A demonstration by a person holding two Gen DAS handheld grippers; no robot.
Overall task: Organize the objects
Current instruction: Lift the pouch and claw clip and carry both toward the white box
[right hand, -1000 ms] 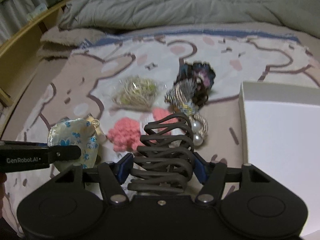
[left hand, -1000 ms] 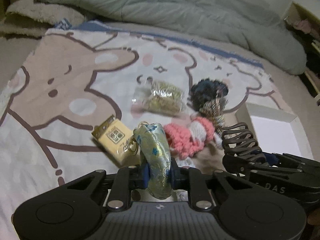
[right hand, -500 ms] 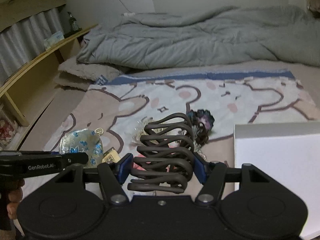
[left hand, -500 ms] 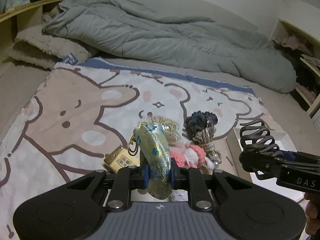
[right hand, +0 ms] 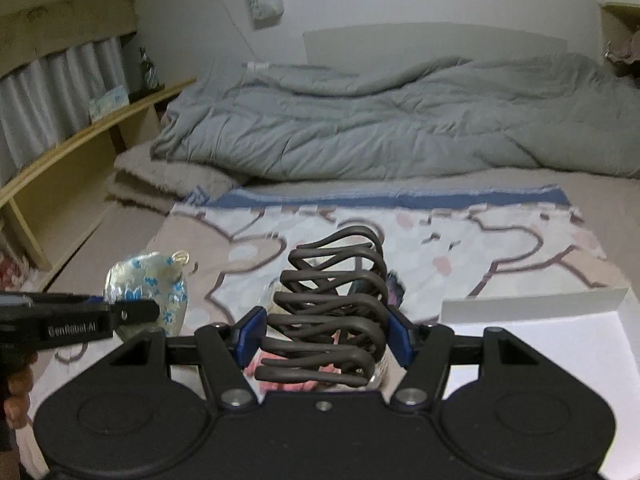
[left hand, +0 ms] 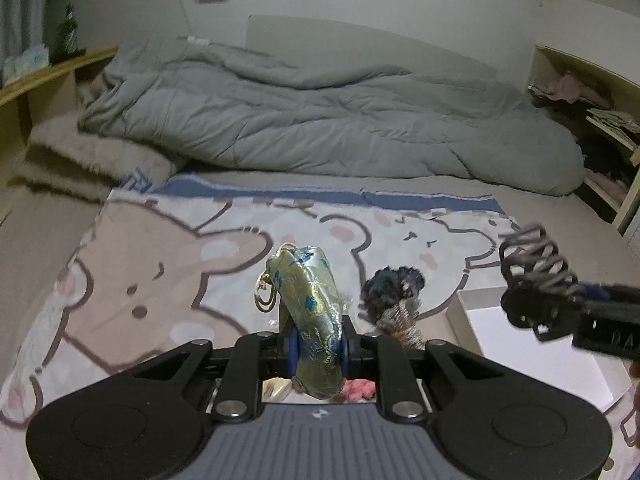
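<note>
2 tongs have risen, left (left hand: 318,346) pinching brocade pouch (left hand: 310,308), right (right hand: 322,336) pinching hair claw (right hand: 328,312).

A printed blanket (left hand: 168,248) lies spread on the bed, before a bunched duvet (left hand: 320,120). A dark scrunchie (left hand: 394,284) rests on the blanket, a tassel (left hand: 402,320) touching its near side. An open box (left hand: 464,308) sits to their right. A shelf (right hand: 72,140) runs along the left.

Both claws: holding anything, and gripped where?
Left claw pinches the brocade pouch across its lower end, ring end up. Right claw clamps the dark hair clip by its sides, near its base.
</note>
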